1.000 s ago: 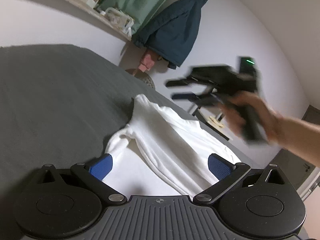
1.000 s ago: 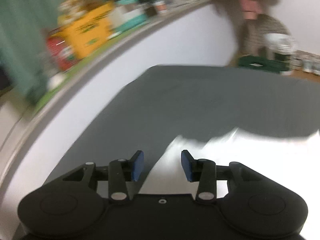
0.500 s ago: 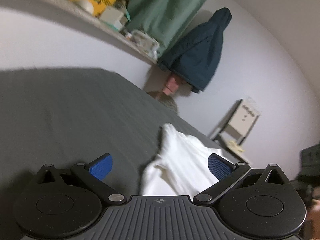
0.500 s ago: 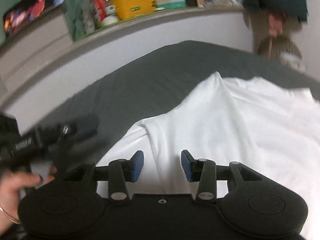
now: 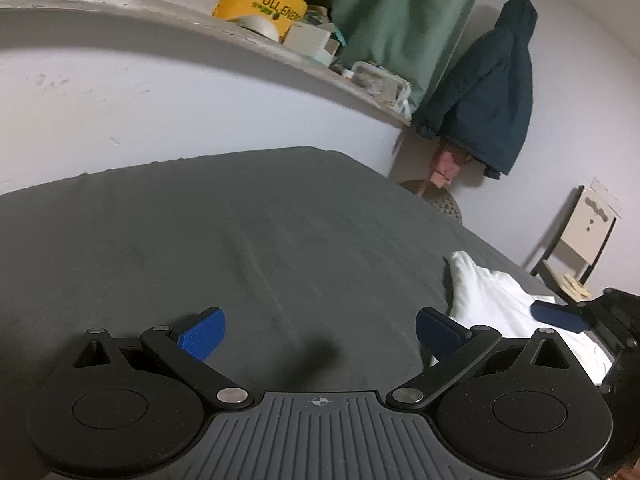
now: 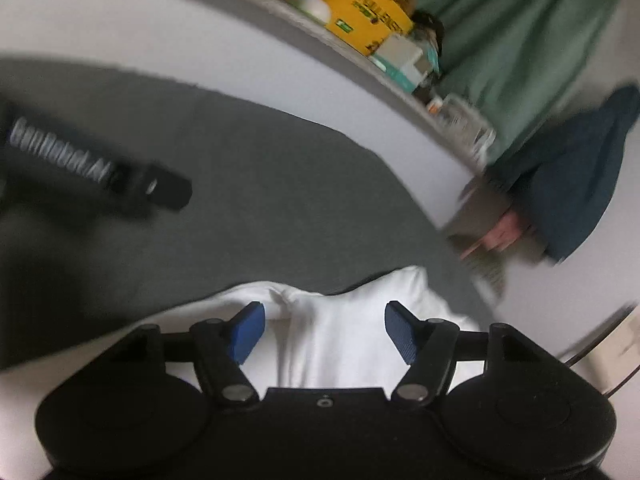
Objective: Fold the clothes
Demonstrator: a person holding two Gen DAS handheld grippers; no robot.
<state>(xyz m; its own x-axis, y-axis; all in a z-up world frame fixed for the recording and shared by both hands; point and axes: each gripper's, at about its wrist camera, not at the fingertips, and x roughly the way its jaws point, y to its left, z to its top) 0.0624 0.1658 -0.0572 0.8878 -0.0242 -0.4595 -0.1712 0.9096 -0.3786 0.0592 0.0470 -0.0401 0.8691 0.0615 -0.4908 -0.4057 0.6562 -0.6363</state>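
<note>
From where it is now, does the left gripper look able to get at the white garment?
Probably yes, with a sideways move. The left gripper is open over bare grey bedsheet, and the white garment lies off to its right. The right gripper is already over it and may crowd that side.

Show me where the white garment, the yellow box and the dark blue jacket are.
white garment [image 6: 340, 336]: right wrist view, on its folded middle.
yellow box [image 5: 260, 4]: left wrist view, on its printed front.
dark blue jacket [image 5: 492, 96]: left wrist view, on its body.
</note>
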